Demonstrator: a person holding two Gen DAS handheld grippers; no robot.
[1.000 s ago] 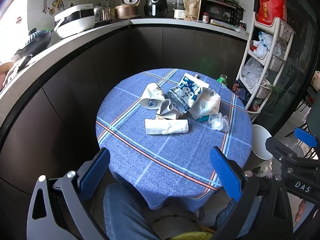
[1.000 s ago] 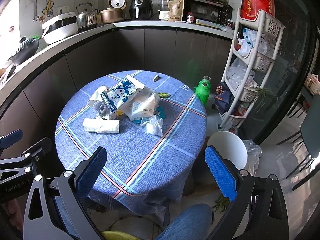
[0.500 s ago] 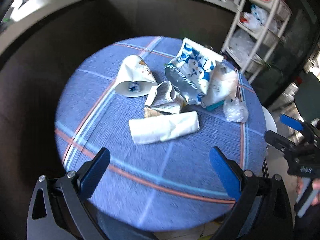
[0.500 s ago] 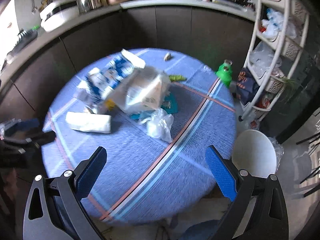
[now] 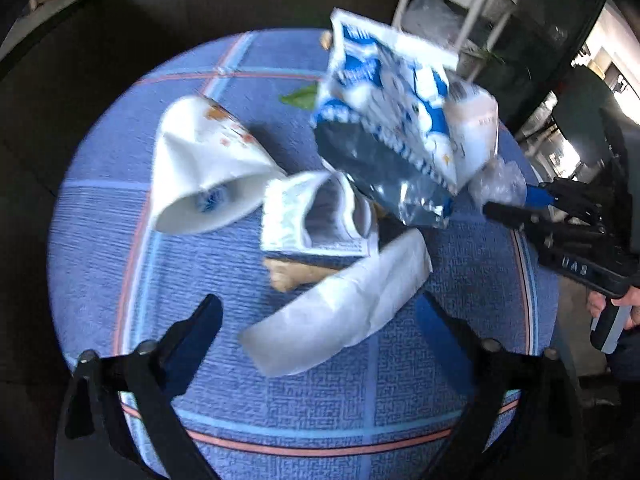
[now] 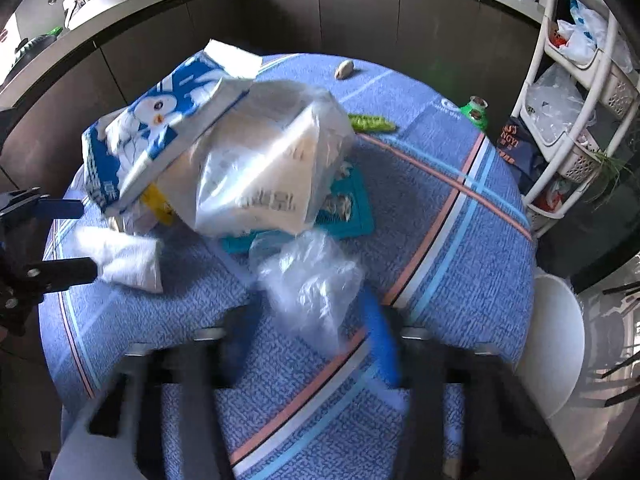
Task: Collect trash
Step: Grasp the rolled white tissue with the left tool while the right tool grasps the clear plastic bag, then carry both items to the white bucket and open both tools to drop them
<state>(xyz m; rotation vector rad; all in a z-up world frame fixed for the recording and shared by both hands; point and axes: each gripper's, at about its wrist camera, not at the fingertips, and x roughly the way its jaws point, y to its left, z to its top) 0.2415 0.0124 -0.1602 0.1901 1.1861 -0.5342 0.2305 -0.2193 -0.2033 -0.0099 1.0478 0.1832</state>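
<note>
Trash lies heaped toward the far half of the round table [image 5: 328, 412], which wears a blue plaid cloth.

The left wrist view shows what the right one hides: a crushed white paper cup [image 5: 200, 172] lying on its side toward the table's left edge, a crumpled white-and-blue carton [image 5: 316, 216] at the middle, and a pale brown scrap [image 5: 292, 274] tucked under it. A rolled white paper wrapper [image 5: 340, 304] lies slantwise just nearer, between the tips of the left gripper [image 5: 320, 320]. Its jaws have just been closing a little but stand wide apart, one finger on each side of the wrapper, not pressing it. A blue-and-white snack bag [image 5: 392, 120] leans over the heap.

The right wrist view shows the far side: a clear bag holding a white box [image 6: 264, 172], a teal packet [image 6: 352, 208] beneath it, a green pod [image 6: 372, 123] and a small pale nut [image 6: 344, 69] near the far edge, plus a white bin [image 6: 552, 344] off the right edge. A crumpled clear plastic bag [image 6: 308, 280] sits at the tips of the right gripper [image 6: 308, 320], whose jaws have just been closing and stand nearly together; blur hides whether the pads already pinch the plastic.
</note>
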